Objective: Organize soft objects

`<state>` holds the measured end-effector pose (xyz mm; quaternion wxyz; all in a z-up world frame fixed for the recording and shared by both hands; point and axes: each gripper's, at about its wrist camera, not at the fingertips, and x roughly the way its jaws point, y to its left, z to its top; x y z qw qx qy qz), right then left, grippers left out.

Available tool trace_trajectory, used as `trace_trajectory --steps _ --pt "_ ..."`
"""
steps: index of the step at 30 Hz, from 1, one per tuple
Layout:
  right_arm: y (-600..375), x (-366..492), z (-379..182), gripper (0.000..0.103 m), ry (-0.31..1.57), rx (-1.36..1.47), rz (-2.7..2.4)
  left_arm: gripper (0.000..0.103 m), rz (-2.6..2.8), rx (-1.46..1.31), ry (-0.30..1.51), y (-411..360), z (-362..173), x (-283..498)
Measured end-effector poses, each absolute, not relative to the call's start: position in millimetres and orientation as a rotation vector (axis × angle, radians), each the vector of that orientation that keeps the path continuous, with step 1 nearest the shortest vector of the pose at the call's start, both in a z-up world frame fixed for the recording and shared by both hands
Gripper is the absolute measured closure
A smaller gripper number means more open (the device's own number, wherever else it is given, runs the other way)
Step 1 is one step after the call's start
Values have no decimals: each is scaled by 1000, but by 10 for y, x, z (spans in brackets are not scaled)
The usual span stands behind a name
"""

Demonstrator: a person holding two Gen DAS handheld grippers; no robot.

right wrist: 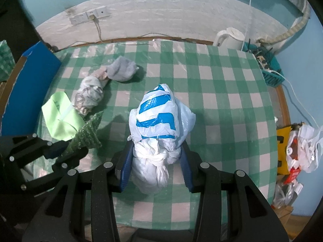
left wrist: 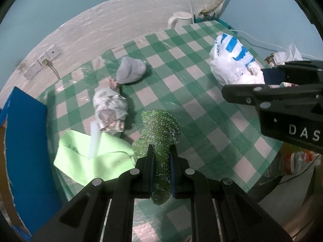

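Note:
My left gripper [left wrist: 161, 151] is shut on a glittery green scrubber [left wrist: 159, 129], held just above the checked tablecloth [left wrist: 201, 104]. In the right wrist view the same scrubber [right wrist: 86, 133] sticks out of the left gripper [right wrist: 68, 151] at lower left. My right gripper [right wrist: 156, 147] is shut on a knotted white plastic bag with blue print [right wrist: 159, 117], lifted off the cloth. The bag [left wrist: 232, 60] also shows at the right of the left wrist view. A grey sock [left wrist: 131, 70], a patterned cloth bundle [left wrist: 111, 109] and a light green cloth [left wrist: 94, 157] lie on the table.
A blue board [left wrist: 26, 137] stands at the table's left edge. A white kettle [right wrist: 230, 36] and a teal basket [right wrist: 270, 70] sit at the back right corner. Bags and packets [right wrist: 298, 147] pile up off the table's right side. A wall socket [right wrist: 88, 16] is behind.

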<state>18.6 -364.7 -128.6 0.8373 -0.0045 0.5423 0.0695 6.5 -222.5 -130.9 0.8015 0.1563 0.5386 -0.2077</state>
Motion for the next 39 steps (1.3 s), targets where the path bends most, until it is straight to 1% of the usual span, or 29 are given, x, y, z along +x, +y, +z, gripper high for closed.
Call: trace_trajectory --steps 10,39 --pt "-3415 180 -1136 61 1122 -39 181 90 -395 288 1128 -1953 -1097 169" --pt "-2599 211 -773 61 1076 -115 295 90 -275 180 1085 -1083 -774 221"
